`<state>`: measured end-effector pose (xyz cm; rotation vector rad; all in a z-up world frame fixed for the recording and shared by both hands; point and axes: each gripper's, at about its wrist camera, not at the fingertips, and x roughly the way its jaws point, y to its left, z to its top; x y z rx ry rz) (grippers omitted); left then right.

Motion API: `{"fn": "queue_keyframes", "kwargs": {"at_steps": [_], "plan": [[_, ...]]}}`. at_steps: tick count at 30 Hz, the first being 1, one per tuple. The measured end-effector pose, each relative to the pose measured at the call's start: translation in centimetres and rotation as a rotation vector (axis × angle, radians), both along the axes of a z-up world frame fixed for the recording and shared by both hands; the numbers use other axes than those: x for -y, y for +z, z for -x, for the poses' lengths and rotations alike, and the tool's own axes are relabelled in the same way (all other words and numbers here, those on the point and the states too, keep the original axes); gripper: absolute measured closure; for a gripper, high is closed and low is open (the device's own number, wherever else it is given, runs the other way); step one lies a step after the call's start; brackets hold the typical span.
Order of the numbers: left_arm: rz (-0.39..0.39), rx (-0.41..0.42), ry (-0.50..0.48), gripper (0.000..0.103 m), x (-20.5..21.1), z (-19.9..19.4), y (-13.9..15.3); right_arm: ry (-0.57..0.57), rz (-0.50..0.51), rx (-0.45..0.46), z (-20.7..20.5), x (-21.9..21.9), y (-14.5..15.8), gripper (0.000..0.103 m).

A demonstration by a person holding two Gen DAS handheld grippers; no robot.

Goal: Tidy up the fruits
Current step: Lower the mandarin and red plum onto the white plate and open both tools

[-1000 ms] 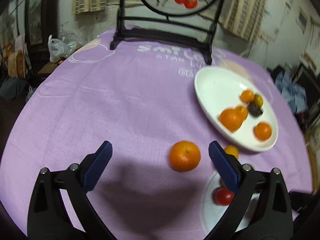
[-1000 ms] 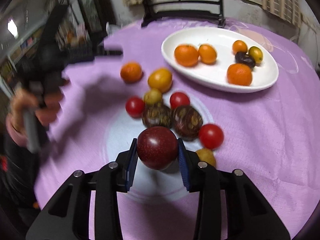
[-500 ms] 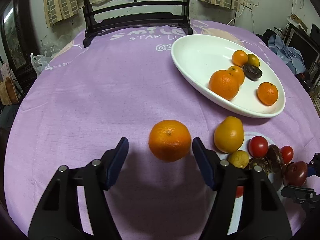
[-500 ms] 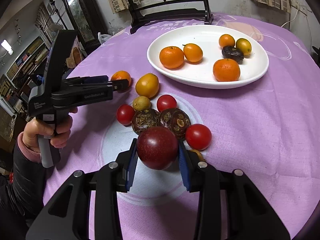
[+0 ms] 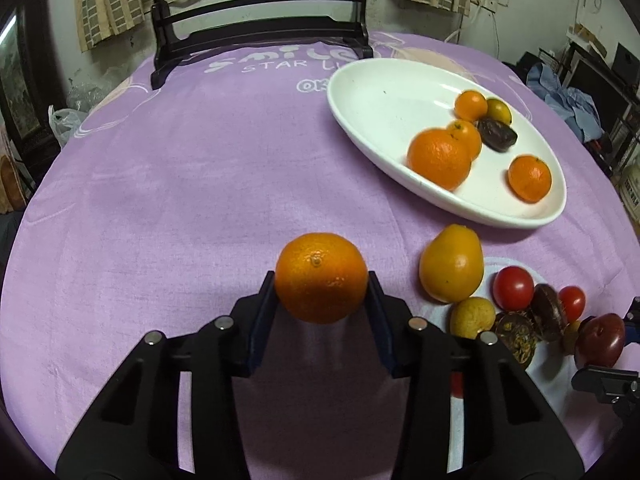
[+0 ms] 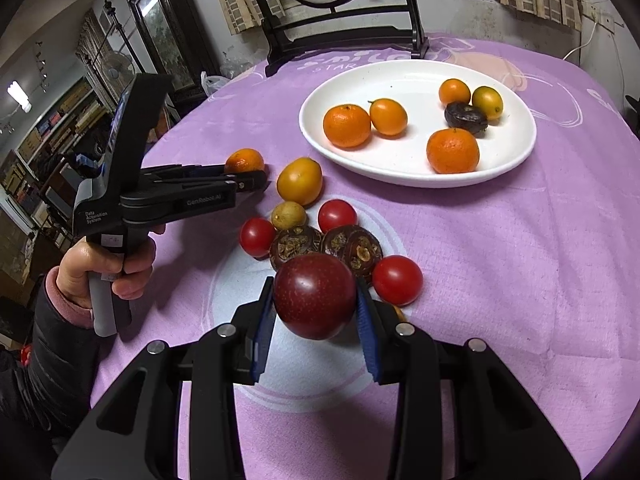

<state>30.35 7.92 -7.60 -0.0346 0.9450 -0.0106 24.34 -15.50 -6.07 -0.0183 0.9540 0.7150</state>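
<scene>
The orange (image 5: 321, 277) sits between the jaws of the left gripper (image 5: 321, 280), which are closing, their blue pads touching its two sides, low over the purple tablecloth (image 5: 180, 184). The right gripper (image 6: 316, 295) is clenched on a dark red fruit (image 6: 315, 295). Just beyond the right jaws lie two brown wrinkled fruits (image 6: 296, 246), three cherry tomatoes (image 6: 397, 280) and a yellow-orange fruit (image 6: 299, 181). Farther ahead, the white plate (image 6: 516, 152) holds tangerines and smaller fruits.
</scene>
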Motion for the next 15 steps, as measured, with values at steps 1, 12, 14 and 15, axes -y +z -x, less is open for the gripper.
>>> {"fn": "queue_keyframes", "kwargs": {"at_steps": [1,12,14,15], "plan": [[0.005,0.017,0.012,0.059,-0.2,0.2,0.5,-0.004,-0.022,0.006,-0.1,0.3,0.3,0.065],[0.181,0.222,-0.018,0.059,2.7,-1.4,6.4,-0.248,-0.170,0.216,-5.6,3.1,3.2,0.065],[0.188,0.222,-0.018,0.059,3.5,-3.0,6.3,-0.253,-0.168,0.205,-7.1,2.7,2.7,0.065],[0.183,0.221,-0.012,0.059,3.9,-4.0,6.2,-0.250,-0.154,0.209,-7.6,2.4,2.4,0.065]]}}
